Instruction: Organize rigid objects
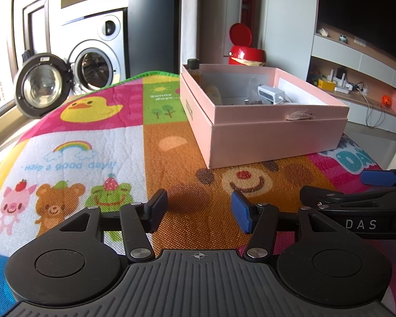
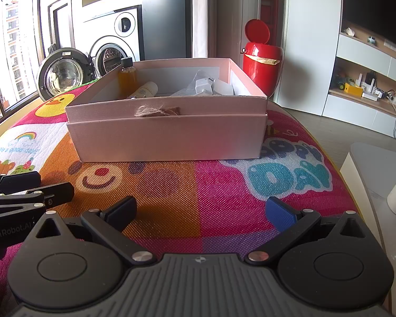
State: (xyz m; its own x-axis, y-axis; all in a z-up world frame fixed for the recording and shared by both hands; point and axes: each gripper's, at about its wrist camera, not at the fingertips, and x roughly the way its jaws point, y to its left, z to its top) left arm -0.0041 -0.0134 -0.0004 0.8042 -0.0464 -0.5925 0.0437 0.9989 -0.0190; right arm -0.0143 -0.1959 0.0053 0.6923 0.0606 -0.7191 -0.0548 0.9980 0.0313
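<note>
A pink cardboard box (image 1: pixel 277 137) (image 2: pixel 169 140) sits on a colourful cartoon play mat (image 1: pixel 97 142) (image 2: pixel 219 198). Inside it I see an amber bottle with a black cap (image 2: pixel 127 75) (image 1: pixel 193 66), a pale tube (image 2: pixel 145 90), a white charger (image 1: pixel 272 93) (image 2: pixel 203 85) and clear plastic wrap. My left gripper (image 1: pixel 199 212) hovers open over the mat, short of the box, with nothing between its blue pads. My right gripper (image 2: pixel 207 211) is open wider, also empty, in front of the box. Each gripper shows at the edge of the other's view.
A washing machine with its round door open (image 1: pixel 42 85) (image 2: pixel 63 75) stands beyond the mat's far edge. A red lidded bin (image 1: pixel 246 52) (image 2: pixel 262 64) stands behind the box. Shelves with small items (image 1: pixel 356 87) (image 2: pixel 364 87) line the right wall. A white rounded piece of furniture (image 2: pixel 382 174) is at the mat's right.
</note>
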